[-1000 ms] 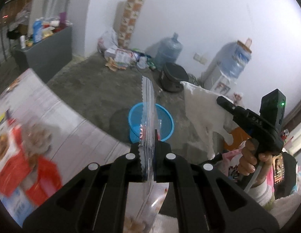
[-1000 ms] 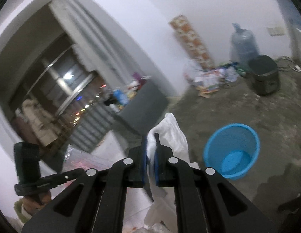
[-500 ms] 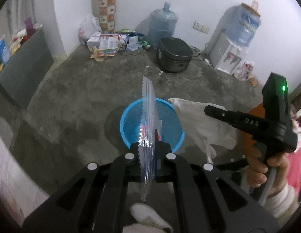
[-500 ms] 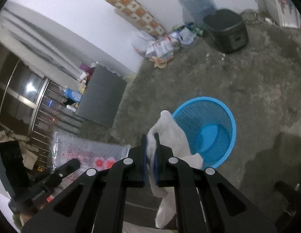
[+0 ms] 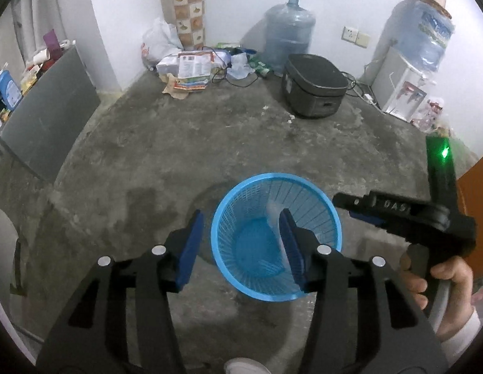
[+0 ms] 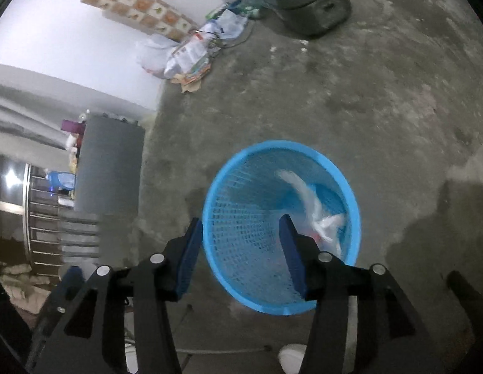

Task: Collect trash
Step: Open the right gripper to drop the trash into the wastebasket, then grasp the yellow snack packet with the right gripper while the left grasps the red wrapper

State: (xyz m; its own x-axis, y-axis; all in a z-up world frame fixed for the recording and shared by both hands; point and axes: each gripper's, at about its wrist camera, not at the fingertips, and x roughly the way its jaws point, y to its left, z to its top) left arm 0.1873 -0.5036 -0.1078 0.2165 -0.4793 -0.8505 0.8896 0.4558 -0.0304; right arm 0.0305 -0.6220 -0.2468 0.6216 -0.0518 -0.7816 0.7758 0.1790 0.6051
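Note:
A round blue mesh basket [image 5: 303, 199] stands on the concrete floor; it also shows in the right wrist view [image 6: 241, 218]. My left gripper [image 5: 241, 243] is open and empty, held just above the basket's mouth. My right gripper [image 6: 239, 249] is open and empty above the same basket; it also shows at the right of the left wrist view [image 5: 359, 208]. White crumpled trash [image 6: 316, 212], blurred, lies or falls inside the basket. In the left wrist view a faint pale streak [image 5: 274, 210] shows in the basket.
A black cooker [image 5: 313, 90], a water jug [image 5: 288, 37] and a pile of papers and bags [image 5: 191, 68] line the far wall. A water dispenser [image 5: 403, 93] stands at the right. A grey cabinet [image 5: 45, 118] stands at the left.
Both grippers have opened over the basket. The clear wrapper has left my left gripper and the white trash has left my right gripper and dropped into the basket.

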